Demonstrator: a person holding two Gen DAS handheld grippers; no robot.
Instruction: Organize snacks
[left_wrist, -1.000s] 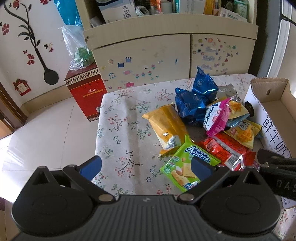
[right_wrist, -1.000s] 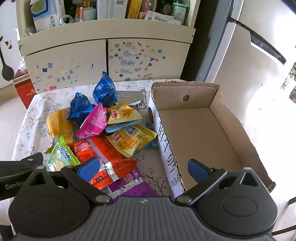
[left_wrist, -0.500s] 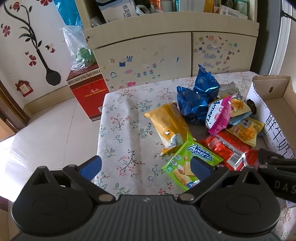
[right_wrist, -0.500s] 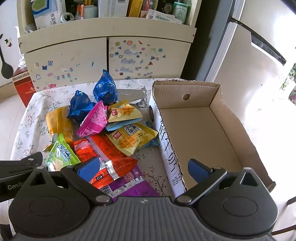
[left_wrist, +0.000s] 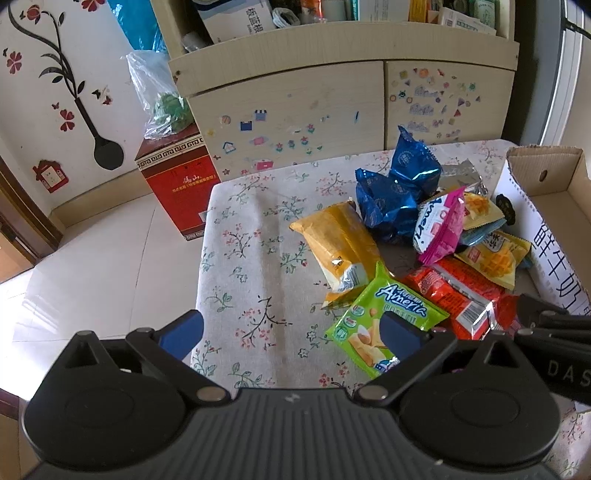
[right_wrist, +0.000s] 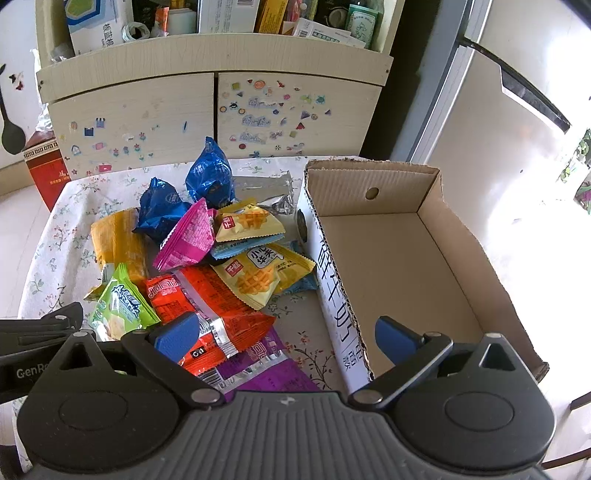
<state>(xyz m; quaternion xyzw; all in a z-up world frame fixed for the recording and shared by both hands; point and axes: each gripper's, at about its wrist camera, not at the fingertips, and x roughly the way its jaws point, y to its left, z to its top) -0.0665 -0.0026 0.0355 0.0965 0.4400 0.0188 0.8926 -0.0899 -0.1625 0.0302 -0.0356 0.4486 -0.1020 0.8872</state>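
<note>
A pile of snack packets lies on the floral tablecloth (left_wrist: 255, 258). In the left wrist view I see a green packet (left_wrist: 384, 325), an orange-yellow packet (left_wrist: 340, 243), blue packets (left_wrist: 395, 192), a pink packet (left_wrist: 439, 225) and a red packet (left_wrist: 461, 295). My left gripper (left_wrist: 291, 332) is open and empty, its right finger over the green packet. An empty cardboard box (right_wrist: 399, 266) stands right of the pile. My right gripper (right_wrist: 284, 336) is open and empty, straddling the box's left wall above the red packet (right_wrist: 218, 306) and a purple packet (right_wrist: 266, 369).
A beige cabinet (right_wrist: 214, 107) with stickers stands behind the table. A red carton (left_wrist: 173, 181) with a plastic bag on it sits on the tiled floor to the left. The table's left edge (left_wrist: 203, 258) drops to the floor.
Both grippers have drifted slightly; the snacks sit a little farther right and lower in the left view. Both stay open and empty. No packet has moved.
</note>
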